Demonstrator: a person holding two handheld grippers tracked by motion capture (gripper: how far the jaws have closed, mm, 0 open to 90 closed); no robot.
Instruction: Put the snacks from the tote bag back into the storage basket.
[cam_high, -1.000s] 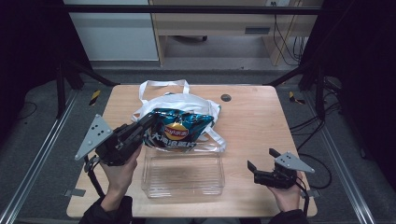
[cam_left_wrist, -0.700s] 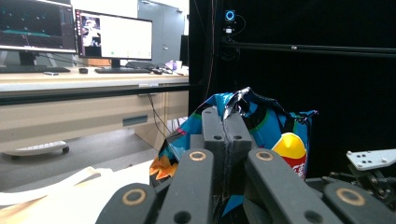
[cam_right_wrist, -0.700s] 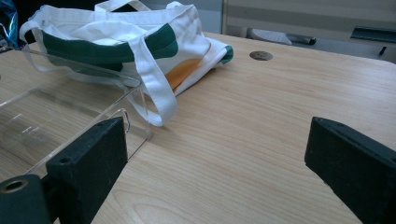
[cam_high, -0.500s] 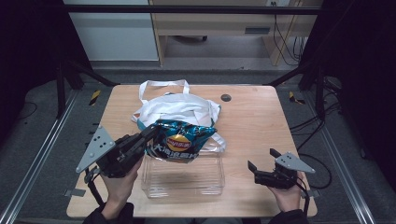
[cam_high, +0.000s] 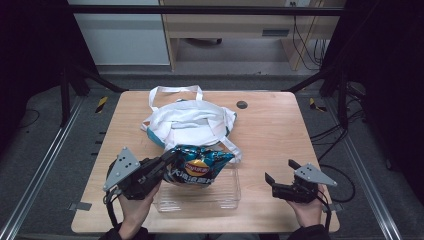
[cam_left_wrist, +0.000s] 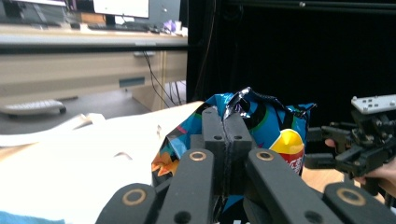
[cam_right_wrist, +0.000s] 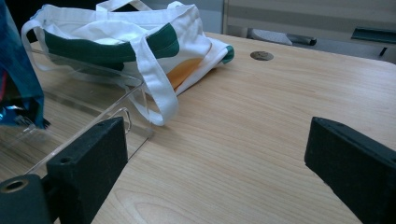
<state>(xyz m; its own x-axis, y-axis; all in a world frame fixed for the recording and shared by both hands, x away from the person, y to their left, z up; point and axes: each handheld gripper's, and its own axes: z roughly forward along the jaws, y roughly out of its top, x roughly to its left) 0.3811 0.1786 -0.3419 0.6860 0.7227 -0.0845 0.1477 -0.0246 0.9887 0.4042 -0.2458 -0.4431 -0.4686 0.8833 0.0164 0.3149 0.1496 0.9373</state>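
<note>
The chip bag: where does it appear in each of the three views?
High view: chip bag at lower centre, over the clear tray.
Left gripper view: centre, clamped in the jaws.
Right gripper view: left edge.
Shared landmark: white tote bag.

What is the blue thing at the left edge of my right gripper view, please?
Observer: A chip bag; the left tool is shut on its crimped top edge.
Operator: Where is it relative to the clear container?
Observer: In the high view it hangs over the far edge of the clear container; I cannot tell whether they touch.
Operator: And where is my right tool?
Observer: The right tool is open, right of the container, by the near edge of the table.
</note>
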